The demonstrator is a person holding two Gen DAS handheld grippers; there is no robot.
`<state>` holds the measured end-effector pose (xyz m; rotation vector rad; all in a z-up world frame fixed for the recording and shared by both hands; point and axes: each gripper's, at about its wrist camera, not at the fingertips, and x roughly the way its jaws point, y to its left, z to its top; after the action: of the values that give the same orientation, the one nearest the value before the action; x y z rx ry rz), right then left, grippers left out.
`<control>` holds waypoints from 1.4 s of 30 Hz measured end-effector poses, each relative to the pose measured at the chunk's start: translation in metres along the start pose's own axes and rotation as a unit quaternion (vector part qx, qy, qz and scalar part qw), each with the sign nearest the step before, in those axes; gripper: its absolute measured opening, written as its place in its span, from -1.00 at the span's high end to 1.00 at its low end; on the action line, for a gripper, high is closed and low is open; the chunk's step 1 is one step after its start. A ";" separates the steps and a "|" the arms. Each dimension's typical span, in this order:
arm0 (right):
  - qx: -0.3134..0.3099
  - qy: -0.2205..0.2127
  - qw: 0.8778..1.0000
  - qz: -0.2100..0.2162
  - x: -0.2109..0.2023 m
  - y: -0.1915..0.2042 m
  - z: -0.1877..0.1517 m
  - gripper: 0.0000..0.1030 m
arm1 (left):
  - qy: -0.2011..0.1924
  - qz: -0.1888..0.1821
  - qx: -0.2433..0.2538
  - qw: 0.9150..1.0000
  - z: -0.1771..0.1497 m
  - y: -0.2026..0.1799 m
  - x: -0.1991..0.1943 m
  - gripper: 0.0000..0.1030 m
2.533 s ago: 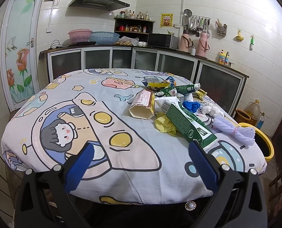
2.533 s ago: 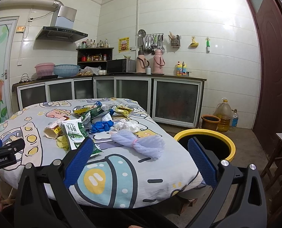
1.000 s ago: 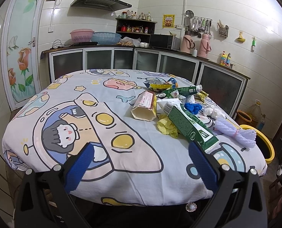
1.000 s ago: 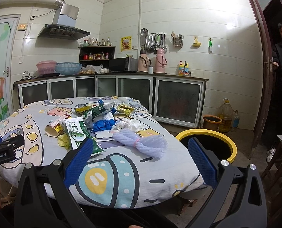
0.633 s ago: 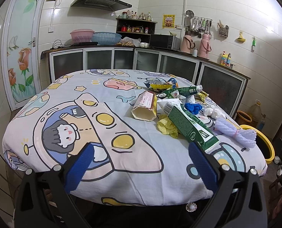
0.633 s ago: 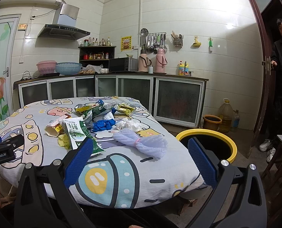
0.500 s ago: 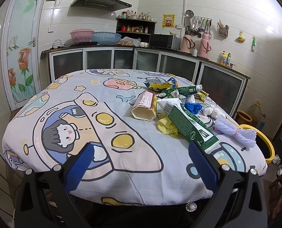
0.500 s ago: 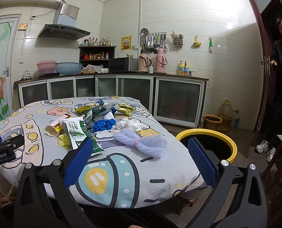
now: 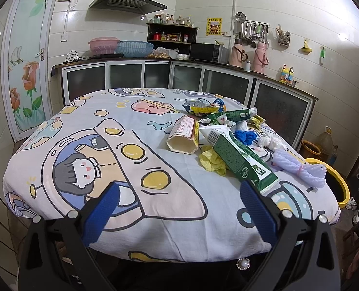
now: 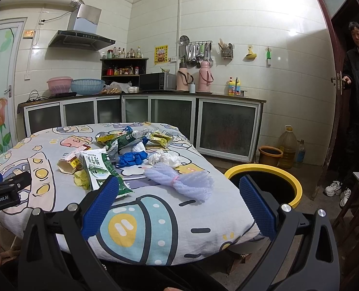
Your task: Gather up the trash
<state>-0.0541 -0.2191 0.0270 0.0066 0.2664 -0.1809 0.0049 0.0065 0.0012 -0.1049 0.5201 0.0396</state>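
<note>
Trash lies in a heap on the table's right half: a green carton (image 9: 242,162), a beige box (image 9: 184,135), yellow crumpled paper (image 9: 211,161), a blue glove (image 9: 246,137), white tissue (image 9: 271,143) and a lilac foam net (image 9: 298,167). The right wrist view shows the same carton (image 10: 102,169), glove (image 10: 131,157) and net (image 10: 179,179). A yellow-rimmed bin (image 10: 264,172) stands beside the table. My left gripper (image 9: 177,208) is open and empty at the table's near edge. My right gripper (image 10: 177,203) is open and empty before the net.
The table wears a cartoon cloth (image 9: 106,157). Kitchen cabinets (image 10: 155,111) line the back wall. A person (image 10: 358,97) stands in the doorway at right. An oil jug (image 10: 287,145) and a brown pot (image 10: 270,155) stand on the floor behind the bin.
The door at right has swung open and a person now stands in the doorway. Both grippers have barely moved and stay open.
</note>
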 end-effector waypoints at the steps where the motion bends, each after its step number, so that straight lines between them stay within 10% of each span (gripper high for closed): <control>1: 0.000 0.000 1.000 0.000 0.000 0.001 0.000 -0.86 | 0.000 0.000 0.000 1.000 0.000 0.000 0.000 -0.87; 22: 0.002 0.002 1.000 0.000 -0.001 -0.002 0.001 -0.86 | 0.000 -0.004 0.000 1.000 0.000 -0.001 0.000 -0.87; 30: -0.034 0.021 0.998 0.041 0.047 -0.028 0.027 -0.86 | 0.041 -0.125 0.022 0.991 -0.010 -0.011 0.023 -0.87; 37: -0.236 0.128 0.958 0.101 0.128 0.001 0.014 -0.85 | 0.108 -0.124 0.054 0.985 0.009 -0.010 0.070 -0.87; 42: -0.232 0.160 0.950 0.134 0.161 -0.003 0.022 -0.85 | 0.159 -0.114 0.073 0.978 0.063 0.004 0.106 -0.87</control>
<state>0.1042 -0.2518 0.0060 -0.3974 0.6240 0.1599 0.1278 0.0186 0.0025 -0.0255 0.8247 -0.2442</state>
